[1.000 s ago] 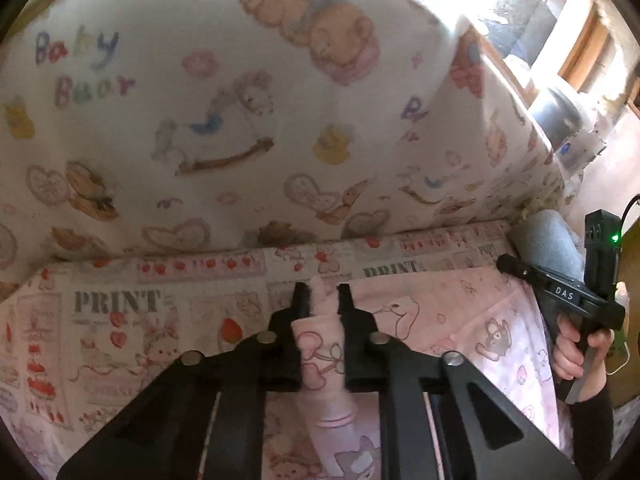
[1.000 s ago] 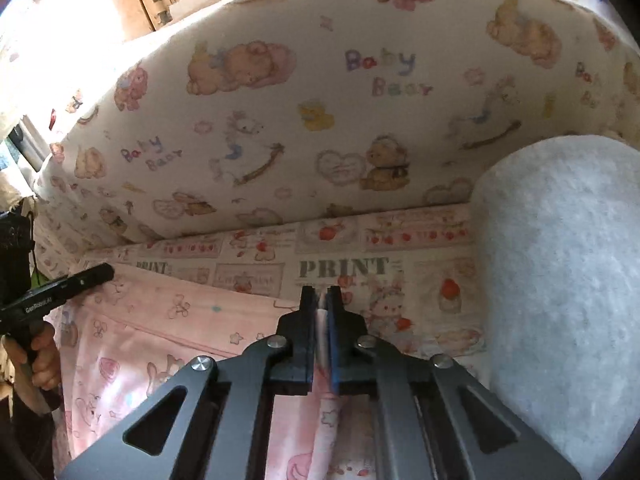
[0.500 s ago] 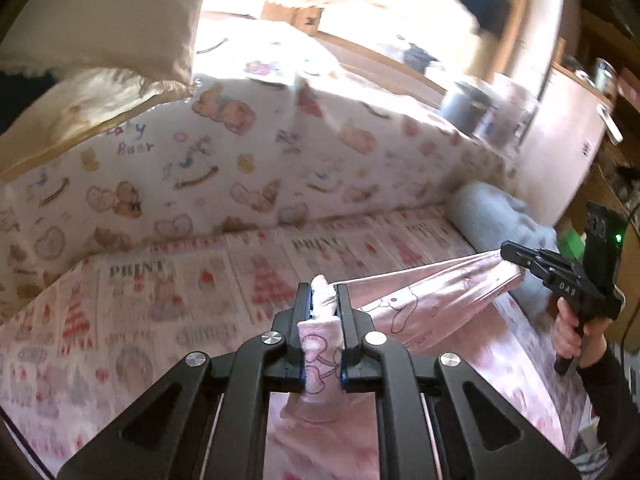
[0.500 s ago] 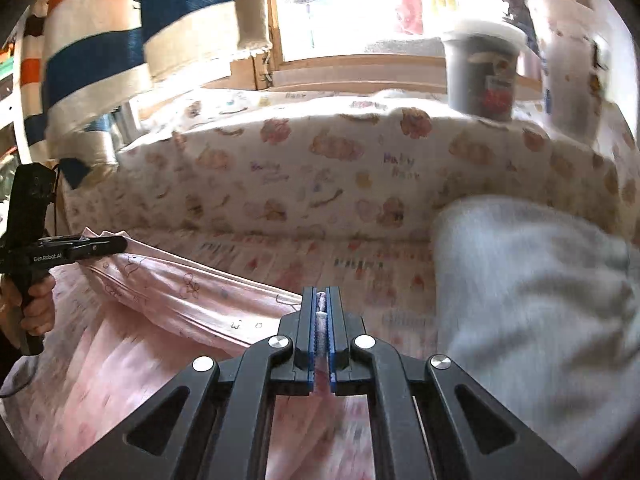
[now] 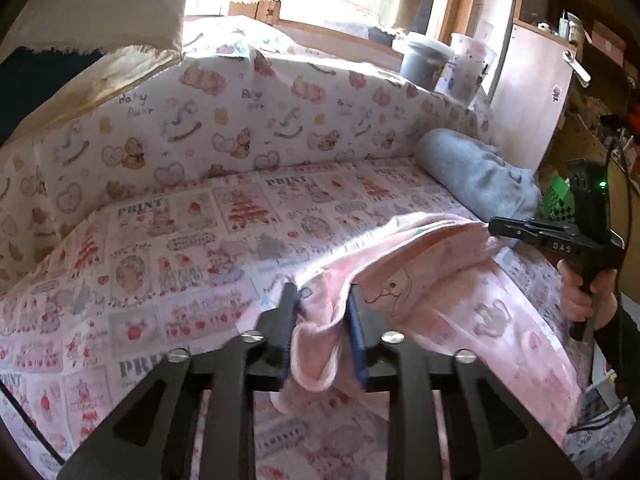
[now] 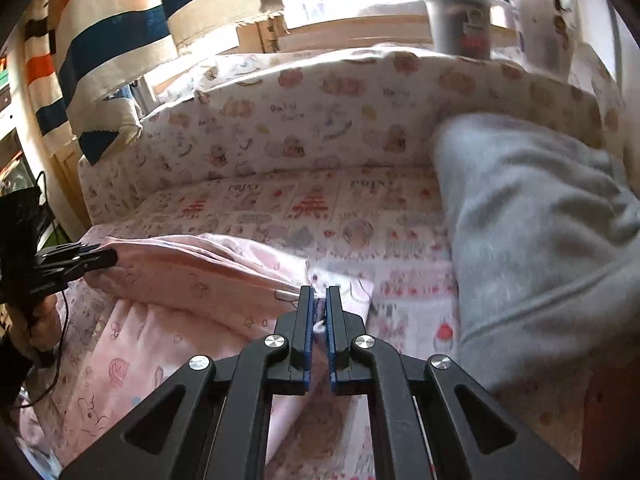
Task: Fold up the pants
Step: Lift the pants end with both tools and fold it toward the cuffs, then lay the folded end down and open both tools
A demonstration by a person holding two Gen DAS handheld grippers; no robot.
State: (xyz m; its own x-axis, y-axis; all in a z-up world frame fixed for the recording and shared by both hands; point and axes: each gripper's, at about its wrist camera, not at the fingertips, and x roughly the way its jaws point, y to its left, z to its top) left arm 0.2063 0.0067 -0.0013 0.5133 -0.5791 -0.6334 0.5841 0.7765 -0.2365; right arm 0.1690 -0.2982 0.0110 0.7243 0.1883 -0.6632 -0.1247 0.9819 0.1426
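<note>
The pink printed pants (image 5: 440,272) hang stretched between my two grippers above the bed. My left gripper (image 5: 322,300) is shut on a bunched end of the pants, with pink cloth filling the gap between its fingers. My right gripper (image 6: 319,300) is shut on the other end of the pants (image 6: 192,268). The right gripper also shows in the left wrist view (image 5: 496,226), held in a hand at the right. The left gripper shows in the right wrist view (image 6: 108,256) at the left. The lower half of the pants lies on the bed under the raised fold.
The bed sheet (image 5: 160,260) has a red and white PRINT pattern. A padded Baby Bear bumper (image 5: 240,120) runs along the back. A grey rolled blanket (image 6: 532,232) lies at the right end. Tubs (image 5: 424,60) stand on the sill behind. Striped cloth (image 6: 112,32) hangs overhead.
Both grippers have lifted and pulled back from the bumper, raising the held edge of the pants off the bed. The left gripper's fingers stand wider around the cloth than before.
</note>
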